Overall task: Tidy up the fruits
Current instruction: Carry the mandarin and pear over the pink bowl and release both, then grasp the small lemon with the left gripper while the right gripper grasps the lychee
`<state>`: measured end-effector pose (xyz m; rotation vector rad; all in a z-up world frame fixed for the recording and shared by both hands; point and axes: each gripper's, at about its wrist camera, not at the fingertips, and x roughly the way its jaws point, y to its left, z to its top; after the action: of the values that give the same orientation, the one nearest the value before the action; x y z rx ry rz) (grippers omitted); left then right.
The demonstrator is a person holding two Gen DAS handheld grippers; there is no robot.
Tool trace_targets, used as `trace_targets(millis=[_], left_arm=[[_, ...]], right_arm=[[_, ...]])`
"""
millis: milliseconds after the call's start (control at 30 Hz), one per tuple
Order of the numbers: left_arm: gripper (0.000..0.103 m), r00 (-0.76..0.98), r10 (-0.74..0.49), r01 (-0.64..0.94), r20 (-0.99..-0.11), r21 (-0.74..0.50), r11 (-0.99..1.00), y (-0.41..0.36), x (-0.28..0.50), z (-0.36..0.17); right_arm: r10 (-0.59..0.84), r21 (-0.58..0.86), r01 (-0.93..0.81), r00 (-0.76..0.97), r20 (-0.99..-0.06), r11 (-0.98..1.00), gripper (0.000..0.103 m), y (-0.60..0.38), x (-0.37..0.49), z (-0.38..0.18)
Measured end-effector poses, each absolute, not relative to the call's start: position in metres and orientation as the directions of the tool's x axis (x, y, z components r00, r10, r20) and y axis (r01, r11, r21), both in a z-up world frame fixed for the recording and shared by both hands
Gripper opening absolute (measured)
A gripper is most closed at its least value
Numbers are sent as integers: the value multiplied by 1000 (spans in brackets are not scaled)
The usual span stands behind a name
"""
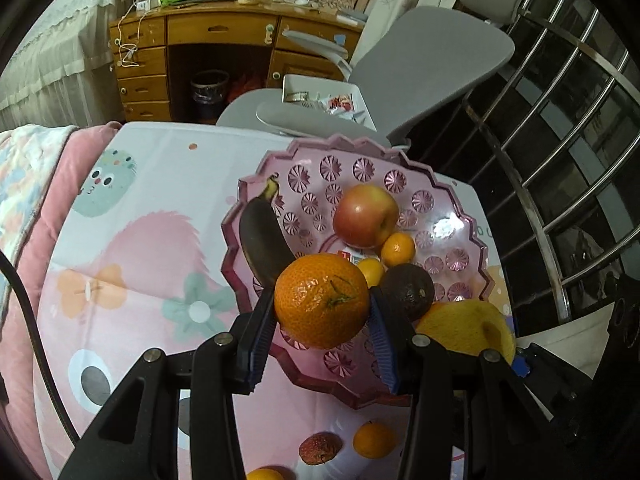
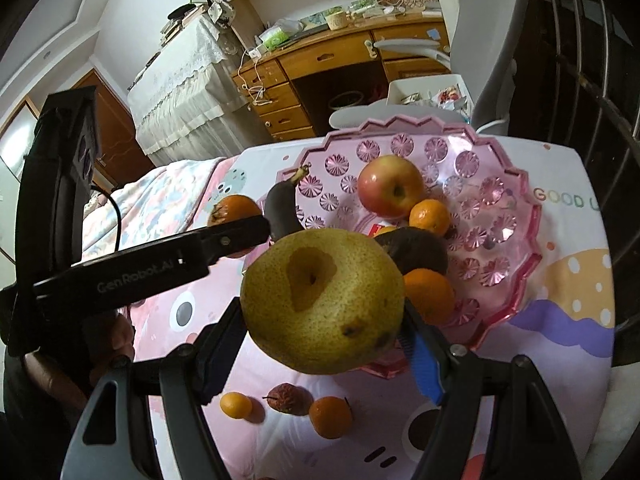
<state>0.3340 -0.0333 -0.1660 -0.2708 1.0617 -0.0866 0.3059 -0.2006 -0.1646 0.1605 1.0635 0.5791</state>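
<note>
Orange mandarin (image 1: 322,300): firm, light, clamped across its middle by the left gripper (image 1: 322,320) above the pink bowl (image 1: 460,216). Right gripper (image 2: 324,332) is closed on a heavier, probably bruise-prone pear (image 2: 324,300).

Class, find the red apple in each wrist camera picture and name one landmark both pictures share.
Left wrist view: the red apple lies in the pink bowl, upper centre, above the large orange held by the left hand-held gripper.
Right wrist view: the apple sits right of centre, in the upper half, beyond the pear.
Shared landmark: the blackened banana left of the apple.
</note>
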Motion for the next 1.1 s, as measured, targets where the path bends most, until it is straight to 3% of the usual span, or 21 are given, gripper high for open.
trace_targets(millis=[100, 167, 233, 333, 700, 1100], left_arm=[[44, 477, -205, -59, -855, -263, 963, -35, 335, -170], [49, 476, -211, -60, -854, -271, 961, -35, 334, -171], [61, 485, -213, -59, -848, -275, 960, -34, 333, -170], [67, 494, -201, -63, -846, -265, 962, -32, 331, -166], [72, 477, -182, -75, -860, -246, 966, -15, 312, -165], [75, 409, -268, 101, -873, -249, 963, -11, 285, -167]], right_arm=[[517, 398, -363, 339, -786, 842, 75, -198, 308, -169], [516, 402, -354, 333, -790, 844, 76, -198, 310, -172], [512, 404, -344, 332, -792, 848, 76, -198, 312, -175], [533, 422, -345, 356, -768, 838, 76, -201, 312, -173], [521, 410, -332, 406, -751, 850, 77, -203, 293, -159], [353, 331, -137, 506, -787, 934, 77, -208, 234, -154]])
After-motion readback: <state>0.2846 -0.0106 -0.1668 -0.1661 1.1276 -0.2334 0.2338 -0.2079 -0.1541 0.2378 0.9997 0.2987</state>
